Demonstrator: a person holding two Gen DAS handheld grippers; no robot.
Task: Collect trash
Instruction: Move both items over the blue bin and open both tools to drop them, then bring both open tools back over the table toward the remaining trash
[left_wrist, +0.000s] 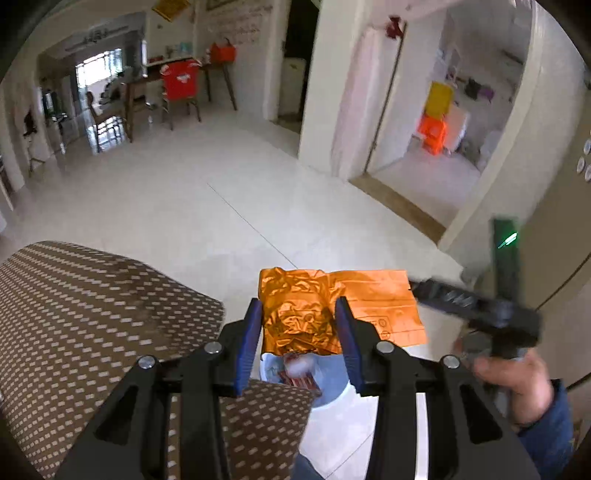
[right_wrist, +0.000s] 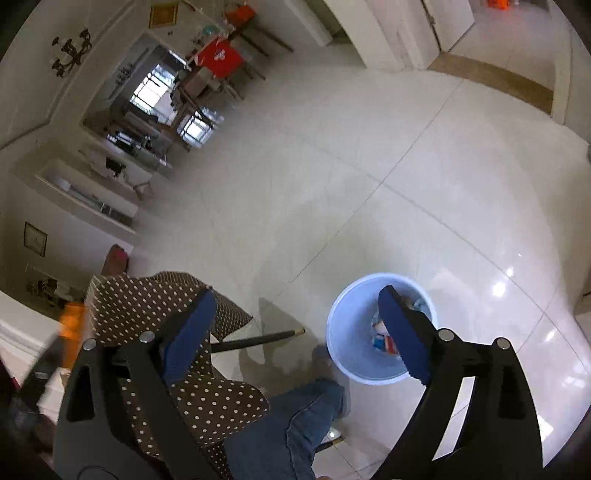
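My left gripper (left_wrist: 300, 314) is shut on a crumpled orange foil wrapper (left_wrist: 303, 314), held in the air with its flat part (left_wrist: 384, 306) sticking out to the right. Below it a light blue trash bin (left_wrist: 332, 384) with trash inside shows partly. In the right wrist view the same bin (right_wrist: 343, 332) stands on the white tiled floor and holds several wrappers (right_wrist: 384, 336). My right gripper (right_wrist: 299, 328) is open and empty, above the floor between the chair and the bin. It also shows blurred at the right of the left wrist view (left_wrist: 480, 306).
A brown dotted chair (left_wrist: 92, 314) stands at the left, also in the right wrist view (right_wrist: 166, 306) with its dark legs (right_wrist: 258, 338). The person's jeans leg (right_wrist: 295, 424) is beside the bin. White tiled floor (right_wrist: 406, 184) stretches beyond; a doorway (left_wrist: 424, 147) lies ahead right.
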